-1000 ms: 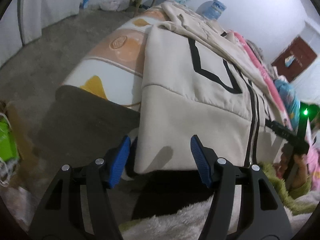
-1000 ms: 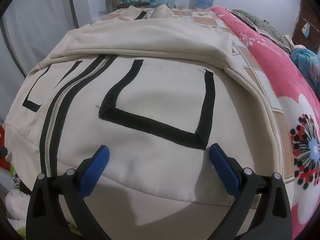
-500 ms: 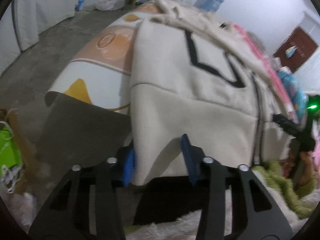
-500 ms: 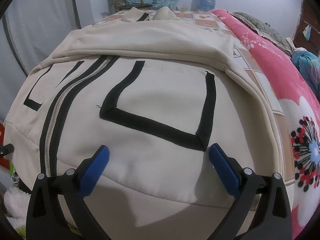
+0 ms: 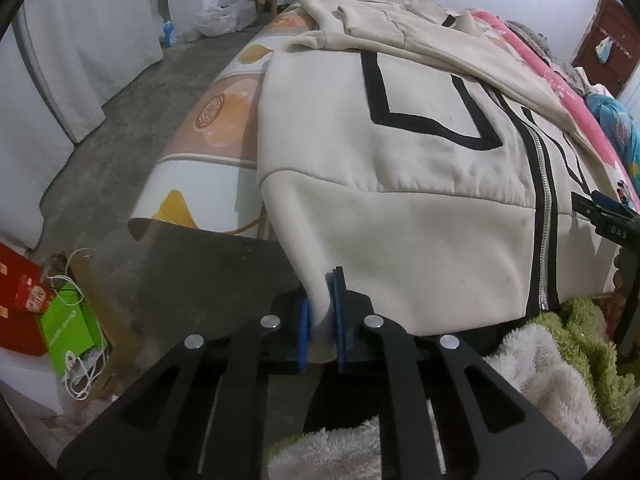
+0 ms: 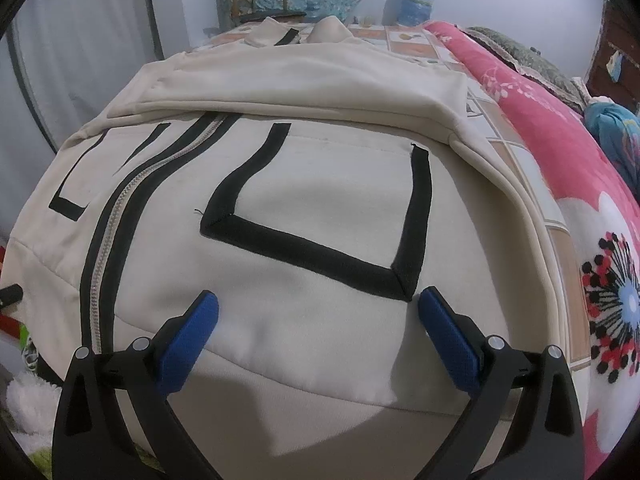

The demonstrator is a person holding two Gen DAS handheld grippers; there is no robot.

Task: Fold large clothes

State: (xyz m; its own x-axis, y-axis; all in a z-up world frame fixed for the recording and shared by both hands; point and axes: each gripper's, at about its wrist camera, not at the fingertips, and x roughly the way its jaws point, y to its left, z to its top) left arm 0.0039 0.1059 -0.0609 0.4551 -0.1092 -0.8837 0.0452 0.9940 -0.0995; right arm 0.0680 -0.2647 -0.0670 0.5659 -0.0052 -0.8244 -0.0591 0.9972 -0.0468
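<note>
Our left gripper [image 5: 322, 320] has just closed on the jacket's [image 5: 420, 184] lower-left hem corner, body stretching up-frame across the bed [image 5: 208, 120], while our right gripper [image 6: 318, 336] gapes over the hem.

black tongs [image 5: 321, 322], blue pads [image 6: 188, 336], silver screws [image 5: 271, 321]

- bed [image 5: 208, 128]: patterned sheet, orange/white print, corner hangs over the near edge
- jacket [image 5: 420, 184] lies flat on the bed, cream with black stripes, zipper up; hem droops off the near edge
- pink floral blanket [image 6: 552, 184] on the bed just right of the jacket, along its side
- floor [image 5: 132, 128]: bare concrete, bags [image 5: 224, 16] by far wall
</note>
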